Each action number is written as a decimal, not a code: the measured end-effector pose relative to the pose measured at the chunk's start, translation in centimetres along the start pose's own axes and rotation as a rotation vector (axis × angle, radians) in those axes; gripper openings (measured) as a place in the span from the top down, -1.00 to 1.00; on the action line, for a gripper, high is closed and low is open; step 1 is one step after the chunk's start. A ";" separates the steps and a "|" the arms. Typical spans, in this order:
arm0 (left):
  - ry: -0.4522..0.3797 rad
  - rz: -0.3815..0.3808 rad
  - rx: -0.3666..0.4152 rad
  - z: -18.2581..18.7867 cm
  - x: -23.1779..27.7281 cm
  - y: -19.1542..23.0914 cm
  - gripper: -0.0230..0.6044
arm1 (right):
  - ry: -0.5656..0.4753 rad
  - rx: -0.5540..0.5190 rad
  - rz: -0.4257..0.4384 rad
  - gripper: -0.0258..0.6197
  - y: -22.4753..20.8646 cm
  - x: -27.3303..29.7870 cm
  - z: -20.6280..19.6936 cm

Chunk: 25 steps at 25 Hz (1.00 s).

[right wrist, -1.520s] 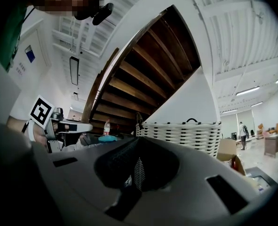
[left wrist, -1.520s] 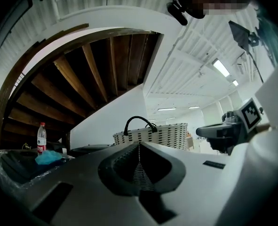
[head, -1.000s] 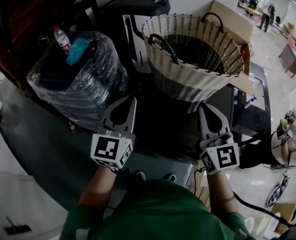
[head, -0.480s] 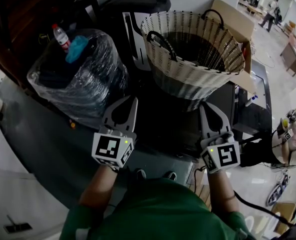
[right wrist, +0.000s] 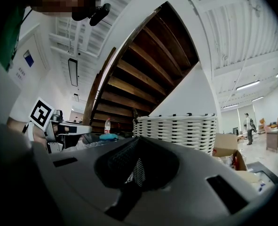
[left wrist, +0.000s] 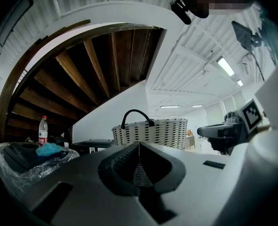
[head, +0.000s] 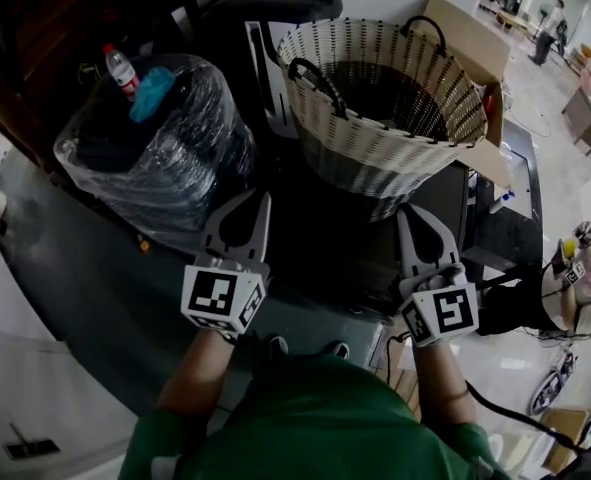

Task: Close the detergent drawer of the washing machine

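No detergent drawer shows in any view. A dark machine (head: pixel 320 253) stands under a woven laundry basket (head: pixel 385 98); I cannot make out its front. My left gripper (head: pixel 264 198) is held up in front of it, jaws shut on nothing. My right gripper (head: pixel 403 212) is level with it to the right, also shut and empty. In the left gripper view the left gripper (left wrist: pixel 139 143) has its jaws pressed together, with the basket (left wrist: pixel 150 132) beyond. The right gripper view shows the right gripper (right wrist: pixel 138 138) closed the same way, the basket (right wrist: pixel 176 128) behind it.
A plastic-wrapped dark bundle (head: pixel 160 158) at the left carries a water bottle (head: pixel 121 72) and a blue cloth (head: pixel 153 96). A cardboard box (head: pixel 470 43) sits behind the basket. Wooden stairs (left wrist: pixel 82 74) rise overhead. A person (head: pixel 552 18) stands far off at the right.
Both grippers stay shut and almost where they were. The head view has shifted slightly, so the basket sits a little higher in the picture.
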<state>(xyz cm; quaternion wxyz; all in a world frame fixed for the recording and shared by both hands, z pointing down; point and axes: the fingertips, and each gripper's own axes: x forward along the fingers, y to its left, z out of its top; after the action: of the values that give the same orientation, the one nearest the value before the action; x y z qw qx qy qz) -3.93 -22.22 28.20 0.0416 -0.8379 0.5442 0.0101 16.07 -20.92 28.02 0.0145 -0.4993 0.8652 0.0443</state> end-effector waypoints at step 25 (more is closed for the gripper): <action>0.025 0.095 0.007 -1.2 0.4 -3.9 0.86 | -0.043 0.041 0.116 0.86 -3.2 -1.4 -0.6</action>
<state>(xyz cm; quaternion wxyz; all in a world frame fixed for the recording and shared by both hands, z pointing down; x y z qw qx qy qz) -0.27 -21.16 29.63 0.0372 -0.8109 0.5839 -0.0005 19.55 -21.39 28.48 0.0408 -0.4468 0.8929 0.0382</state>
